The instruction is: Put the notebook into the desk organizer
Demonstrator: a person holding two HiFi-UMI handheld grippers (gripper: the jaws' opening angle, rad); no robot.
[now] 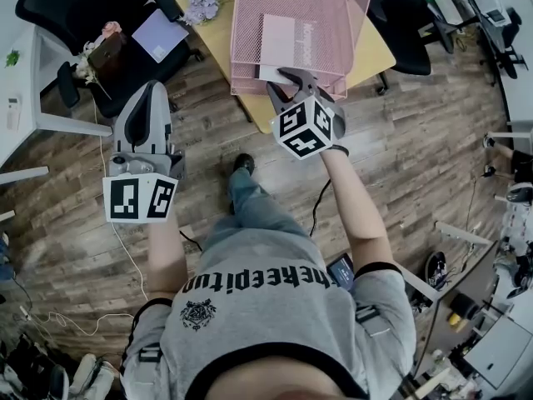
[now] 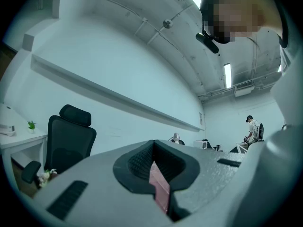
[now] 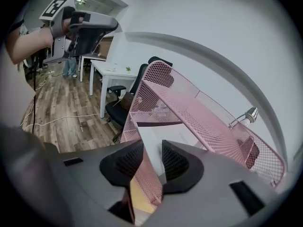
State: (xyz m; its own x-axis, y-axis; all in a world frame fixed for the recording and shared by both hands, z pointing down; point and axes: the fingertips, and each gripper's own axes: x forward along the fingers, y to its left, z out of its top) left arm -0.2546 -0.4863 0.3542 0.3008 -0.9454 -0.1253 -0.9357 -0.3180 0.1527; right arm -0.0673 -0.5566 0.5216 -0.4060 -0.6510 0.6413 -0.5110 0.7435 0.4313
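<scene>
A pink mesh desk organizer [image 1: 250, 23] stands on a yellow table [image 1: 376, 53]. A pale notebook [image 1: 279, 40] lies flat in its lower tray. My right gripper [image 1: 291, 80] is at the tray's front edge with its tips over the notebook's near end. In the right gripper view the right gripper [image 3: 152, 148] has its jaws apart. The notebook [image 3: 154, 134] and the organizer's mesh [image 3: 199, 108] show through the gap, and the pads press on nothing. My left gripper [image 1: 150, 90] hangs over the floor to the left of the table; seen closer, the left gripper [image 2: 154, 148] has its jaws together and holds nothing.
A black office chair [image 1: 75, 7] with a purple pad [image 1: 160, 34] stands at the back left, beside artificial flowers [image 1: 201, 5]. Another black chair [image 1: 408, 23] is right of the table. A white desk [image 1: 25, 98] is at the far left. Cables lie on the wooden floor.
</scene>
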